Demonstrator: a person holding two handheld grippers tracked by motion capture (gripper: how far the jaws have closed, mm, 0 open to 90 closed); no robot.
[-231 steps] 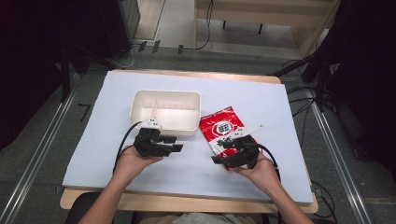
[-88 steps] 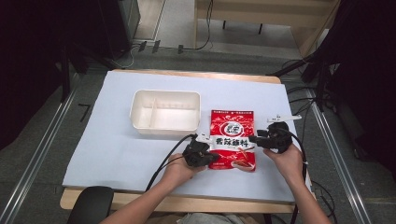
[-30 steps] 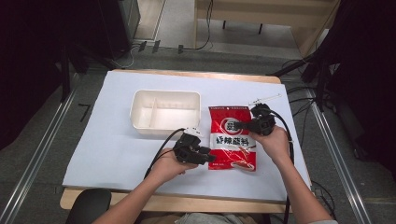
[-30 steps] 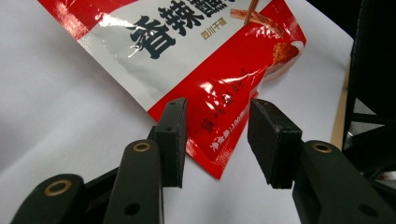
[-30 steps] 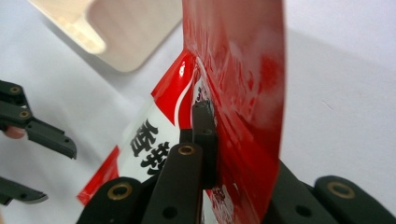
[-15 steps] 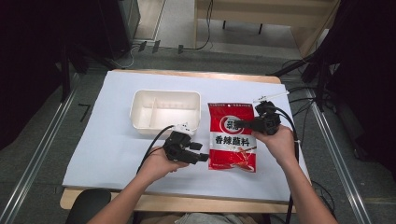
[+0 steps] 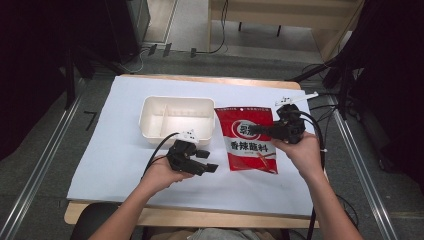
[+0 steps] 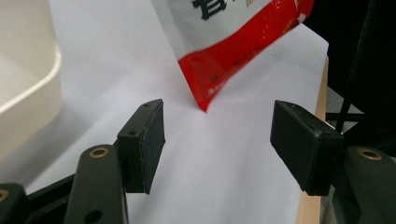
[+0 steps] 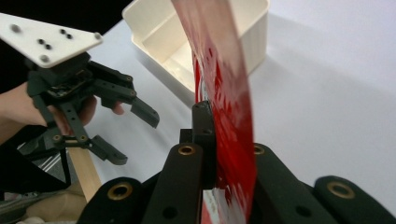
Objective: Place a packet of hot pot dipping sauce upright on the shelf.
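Hands reach in from the near edge of the white-covered table [image 7: 125, 100]: the right gripper [image 7: 260, 131], level and pointing toward the cream tray [image 7: 176, 107], is clamped on the upper right edge of a red seasoning pouch [image 7: 250, 145]. Just right of the tray, the pouch hangs with its lower end near the table; its white Chinese lettering is too small to read. Left gripper [image 7: 207, 161], low in front of the tray, points at the pouch, its jaws having just been opening, wide and empty.

High cam looks down; claw cams close, sharing pouch [image 7: 251, 137].
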